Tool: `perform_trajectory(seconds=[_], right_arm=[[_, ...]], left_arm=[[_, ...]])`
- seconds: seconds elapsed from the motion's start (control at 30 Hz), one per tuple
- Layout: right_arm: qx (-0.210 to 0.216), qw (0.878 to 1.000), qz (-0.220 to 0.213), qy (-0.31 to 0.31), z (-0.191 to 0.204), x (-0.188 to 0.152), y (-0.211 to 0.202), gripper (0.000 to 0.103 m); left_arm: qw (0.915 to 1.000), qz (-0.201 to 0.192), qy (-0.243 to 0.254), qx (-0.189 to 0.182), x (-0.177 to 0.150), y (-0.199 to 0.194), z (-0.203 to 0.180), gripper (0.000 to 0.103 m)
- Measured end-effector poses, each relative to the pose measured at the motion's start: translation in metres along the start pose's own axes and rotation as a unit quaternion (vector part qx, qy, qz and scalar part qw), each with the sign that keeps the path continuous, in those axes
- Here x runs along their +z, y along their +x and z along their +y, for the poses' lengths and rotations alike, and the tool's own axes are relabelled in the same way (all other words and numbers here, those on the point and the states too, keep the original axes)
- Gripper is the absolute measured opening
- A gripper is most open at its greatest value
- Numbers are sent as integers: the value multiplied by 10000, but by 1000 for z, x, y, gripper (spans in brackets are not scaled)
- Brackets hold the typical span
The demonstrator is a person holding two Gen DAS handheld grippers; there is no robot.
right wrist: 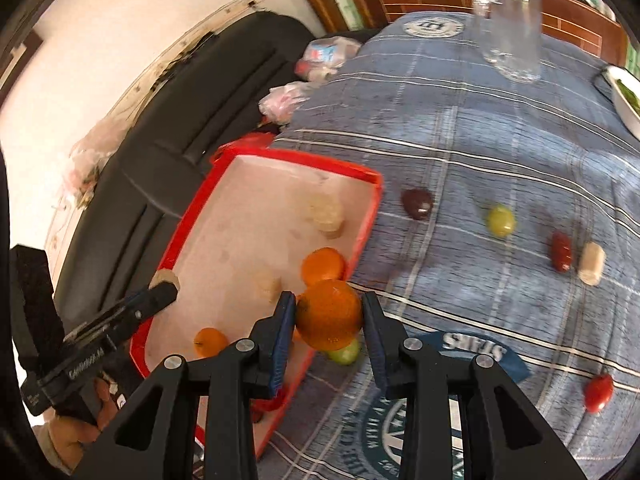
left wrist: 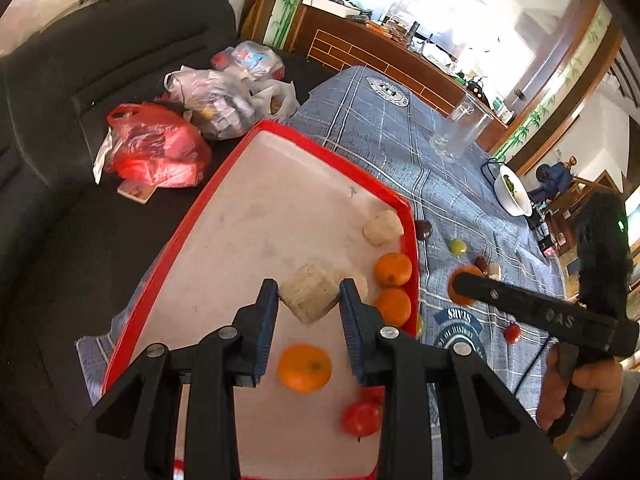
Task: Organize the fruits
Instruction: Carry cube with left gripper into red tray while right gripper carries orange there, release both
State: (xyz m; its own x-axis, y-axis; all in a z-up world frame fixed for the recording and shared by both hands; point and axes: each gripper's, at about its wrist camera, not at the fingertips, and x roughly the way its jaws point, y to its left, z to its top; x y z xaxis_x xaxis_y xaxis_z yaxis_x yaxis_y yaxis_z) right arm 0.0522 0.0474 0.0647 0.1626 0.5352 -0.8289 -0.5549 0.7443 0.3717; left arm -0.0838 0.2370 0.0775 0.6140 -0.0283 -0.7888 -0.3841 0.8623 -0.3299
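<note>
The surface [right wrist: 460,168], under its blue checked cloth, carries the red tray [left wrist: 192,240] at its left edge, right beside a dark sofa [left wrist: 80,120], and that edge is the first worry: push hard on the tray and it could slide off toward the cushions. Inside the tray sit three oranges [left wrist: 305,368], a tomato [left wrist: 362,418] and some pale chunks, all crowded toward the near right rim. Left tongs [left wrist: 309,300] are clamped on a beige block [left wrist: 310,298], held above the tray floor by its corners only, so a twist might pop it loose. Right tongs [right wrist: 329,316] grip an orange [right wrist: 329,316] hovering just over the tray's right rim [right wrist: 366,220]; it's round and pinched at its widest, so I'd say it could squirt out, hit the rim and bounce onto the cloth. Dropped from up there, it could also knock the oranges below it. Loose on the cloth wait a dark plum [right wrist: 417,203], a green grape [right wrist: 500,221], a red date [right wrist: 561,252], a pale piece [right wrist: 593,263] and a small tomato [right wrist: 598,392], any of which could roll if the cloth gets tugged. A glass [right wrist: 512,32] stands well apart at the far end, tippable only on a wide swing.
</note>
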Motion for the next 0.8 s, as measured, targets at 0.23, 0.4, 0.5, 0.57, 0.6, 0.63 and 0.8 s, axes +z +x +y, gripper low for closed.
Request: perform_trajectory(seconds=[0.23, 0.4, 0.5, 0.57, 0.6, 0.63, 0.8], right_arm=[[115, 9994, 103, -311, 22, 5, 14, 34], [45, 9989, 183, -421, 29, 11, 27, 34], [-15, 9984, 217, -514, 33, 19, 36, 34], [-42, 9982, 260, -547, 35, 24, 44, 34], [-38, 9981, 273, -552, 36, 26, 47, 34], [-52, 9979, 289, -571, 37, 30, 51, 34], [-183, 9966, 392, -696, 42, 37, 70, 34]], left_arm=[[9988, 391, 261, -135, -42, -15, -5, 29], [9976, 621, 256, -157, -60, -7, -7, 29], [9974, 654, 247, -155, -63, -2, -6, 29], [9974, 657, 284, -131, -64, 1, -7, 29], [9973, 657, 294, -121, -65, 2, -7, 29], [9973, 659, 305, -101, -64, 3, -7, 29], [9973, 662, 324, -56, -64, 7, -7, 29]])
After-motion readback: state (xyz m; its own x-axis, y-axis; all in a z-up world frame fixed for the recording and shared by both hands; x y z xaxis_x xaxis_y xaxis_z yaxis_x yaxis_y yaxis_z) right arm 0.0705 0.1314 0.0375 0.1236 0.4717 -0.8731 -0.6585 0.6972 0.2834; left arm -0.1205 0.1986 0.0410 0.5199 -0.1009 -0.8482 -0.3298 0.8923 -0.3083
